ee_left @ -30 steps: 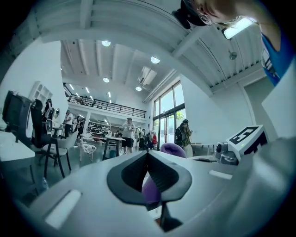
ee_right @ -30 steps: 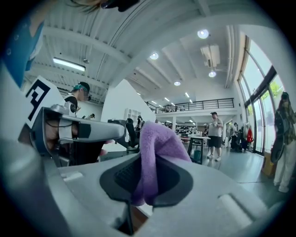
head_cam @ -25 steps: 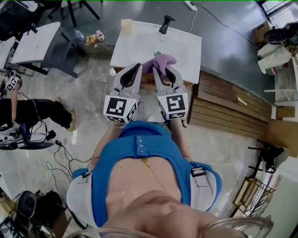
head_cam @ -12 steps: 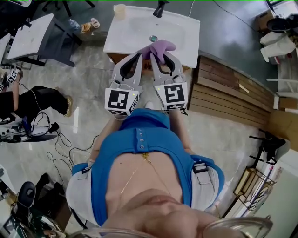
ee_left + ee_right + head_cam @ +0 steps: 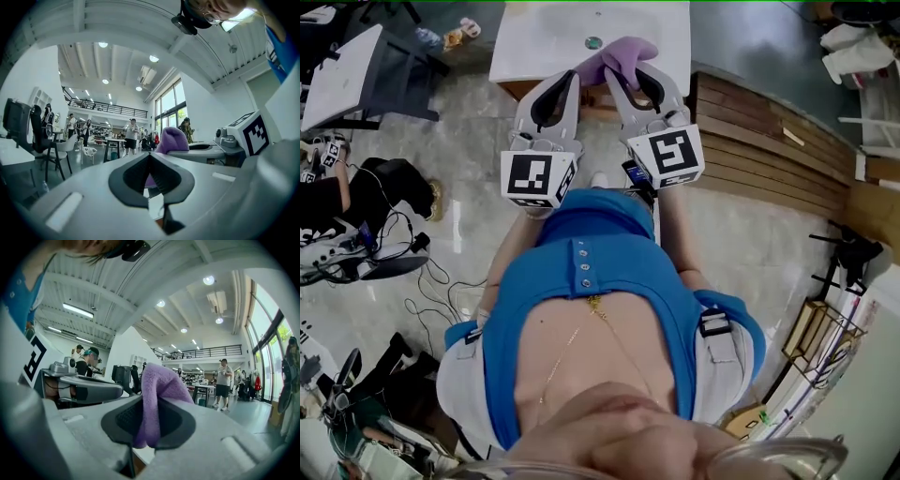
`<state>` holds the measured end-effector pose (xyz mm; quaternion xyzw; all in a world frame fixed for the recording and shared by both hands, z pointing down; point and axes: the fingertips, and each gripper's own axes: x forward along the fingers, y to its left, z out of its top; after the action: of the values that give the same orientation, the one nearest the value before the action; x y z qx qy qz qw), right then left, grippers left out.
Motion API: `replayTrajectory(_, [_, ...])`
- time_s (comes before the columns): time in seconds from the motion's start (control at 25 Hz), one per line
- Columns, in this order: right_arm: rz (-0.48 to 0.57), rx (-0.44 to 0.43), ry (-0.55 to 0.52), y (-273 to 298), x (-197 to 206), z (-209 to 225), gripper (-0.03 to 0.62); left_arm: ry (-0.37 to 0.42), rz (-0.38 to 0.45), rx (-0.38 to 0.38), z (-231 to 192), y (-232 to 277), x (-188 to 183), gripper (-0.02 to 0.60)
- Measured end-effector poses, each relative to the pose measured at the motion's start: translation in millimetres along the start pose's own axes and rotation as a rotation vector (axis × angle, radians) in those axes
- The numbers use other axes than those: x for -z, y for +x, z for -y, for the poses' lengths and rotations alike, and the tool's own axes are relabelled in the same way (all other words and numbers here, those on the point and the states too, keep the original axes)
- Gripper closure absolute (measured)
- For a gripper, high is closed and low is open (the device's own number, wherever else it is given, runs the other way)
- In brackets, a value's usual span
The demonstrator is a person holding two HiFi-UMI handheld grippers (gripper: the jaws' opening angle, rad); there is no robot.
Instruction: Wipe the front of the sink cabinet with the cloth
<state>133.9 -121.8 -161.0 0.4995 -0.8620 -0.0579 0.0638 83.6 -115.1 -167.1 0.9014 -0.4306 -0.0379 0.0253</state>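
Overhead, right gripper (image 5: pixel 625 73) clamped on cloth (image 5: pixel 623 52), left gripper (image 5: pixel 566 82) closed, sink (image 5: pixel 542 37) cut off

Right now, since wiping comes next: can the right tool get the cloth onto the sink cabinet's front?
Probably yes: the right tool, shut on the cloth, is at the sink's edge, the cabinet front just below.

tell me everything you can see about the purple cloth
The cloth is lilac and looks soft and fleecy, bunched into a thick fold. The right hand-held gripper is shut on it: the fold is pinched between the dark pads, and a rounded tuft sticks out past the jaw tips. In the head view it lies over the front edge of the white sink top; contact with the cabinet cannot be told.
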Motion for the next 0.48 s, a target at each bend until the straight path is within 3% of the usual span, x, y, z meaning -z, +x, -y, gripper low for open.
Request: replayTrajectory(0.48, [-0.015, 0.039, 0.046, -26.6, 0.6, 14.7, 0.534, 0.006, -0.005, 0.035, 35.3, 3.3, -3.4, 0.584])
